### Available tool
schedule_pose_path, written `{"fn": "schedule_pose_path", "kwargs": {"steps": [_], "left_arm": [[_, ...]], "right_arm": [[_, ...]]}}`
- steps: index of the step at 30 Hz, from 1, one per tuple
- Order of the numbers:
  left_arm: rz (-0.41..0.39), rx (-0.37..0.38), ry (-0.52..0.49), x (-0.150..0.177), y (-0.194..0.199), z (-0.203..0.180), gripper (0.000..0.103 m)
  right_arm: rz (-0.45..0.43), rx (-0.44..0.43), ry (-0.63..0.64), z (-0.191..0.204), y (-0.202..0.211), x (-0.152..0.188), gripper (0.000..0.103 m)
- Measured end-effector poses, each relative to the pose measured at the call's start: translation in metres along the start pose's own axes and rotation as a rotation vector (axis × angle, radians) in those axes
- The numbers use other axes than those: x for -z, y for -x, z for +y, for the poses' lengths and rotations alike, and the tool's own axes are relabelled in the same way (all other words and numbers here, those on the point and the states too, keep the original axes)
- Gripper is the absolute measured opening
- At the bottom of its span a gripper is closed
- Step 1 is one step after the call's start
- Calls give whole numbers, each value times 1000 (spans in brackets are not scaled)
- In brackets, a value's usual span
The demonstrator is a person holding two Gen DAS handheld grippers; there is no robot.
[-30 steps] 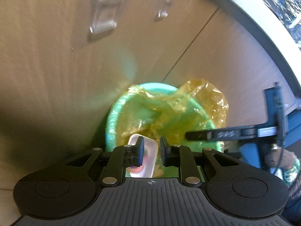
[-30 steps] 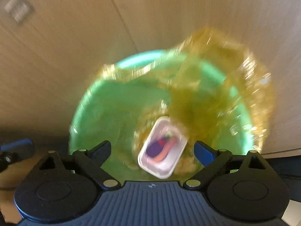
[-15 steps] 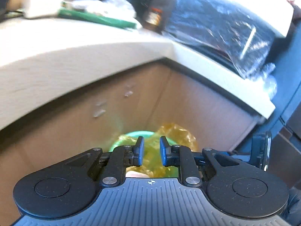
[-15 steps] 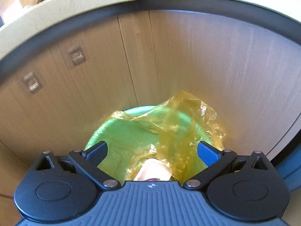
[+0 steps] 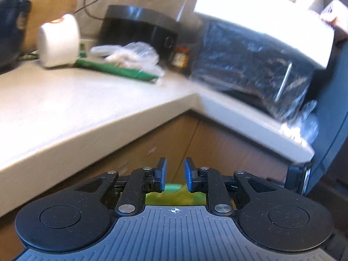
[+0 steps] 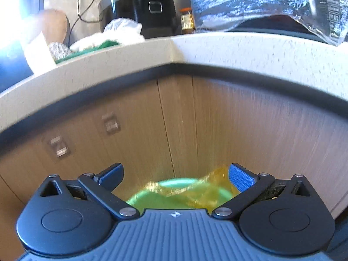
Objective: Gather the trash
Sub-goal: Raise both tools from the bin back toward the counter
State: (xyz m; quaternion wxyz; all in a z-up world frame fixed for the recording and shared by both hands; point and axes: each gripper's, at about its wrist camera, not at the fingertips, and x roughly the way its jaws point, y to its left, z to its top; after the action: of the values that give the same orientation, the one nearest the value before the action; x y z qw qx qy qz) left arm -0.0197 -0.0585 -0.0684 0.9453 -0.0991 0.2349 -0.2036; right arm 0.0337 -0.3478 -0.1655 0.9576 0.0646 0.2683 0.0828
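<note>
left gripper (image 5: 175,175): jaws narrowly parted, empty, raised above green bin (image 6: 174,192) | right gripper (image 6: 176,177): jaws spread wide, empty, above bin

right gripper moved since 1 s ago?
Yes. The right gripper has pulled up and away from the green bin: the bin filled the view, now only its rim shows low, with the counter above.
</note>
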Motion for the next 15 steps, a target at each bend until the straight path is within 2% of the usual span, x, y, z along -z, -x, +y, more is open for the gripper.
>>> {"fn": "schedule_pose_path", "kwargs": {"steps": [2, 5, 7, 9, 12, 13, 15], "left_arm": [[-24, 43, 13, -11, -18, 3, 21], [-13, 107, 38, -41, -50, 3, 21], [9, 177, 49, -61, -74, 6, 21], [58, 218, 71, -79, -100, 10, 21], [162, 219, 200, -111, -130, 17, 21], [182, 203, 214, -124, -136, 17, 21], [170, 117, 212, -154, -140, 15, 21]], "right_arm": [[-21, 28, 58, -2, -1, -15, 103], [-29, 60, 129, -4, -9, -43, 103], [-10, 58, 120, -6, -19, -62, 103], [46, 70, 46, -5, -32, -80, 103], [134, 41, -115, -10, -44, -101, 103], [155, 30, -141, -11, -46, -108, 103], [182, 17, -144, -13, -50, -120, 103]]}}
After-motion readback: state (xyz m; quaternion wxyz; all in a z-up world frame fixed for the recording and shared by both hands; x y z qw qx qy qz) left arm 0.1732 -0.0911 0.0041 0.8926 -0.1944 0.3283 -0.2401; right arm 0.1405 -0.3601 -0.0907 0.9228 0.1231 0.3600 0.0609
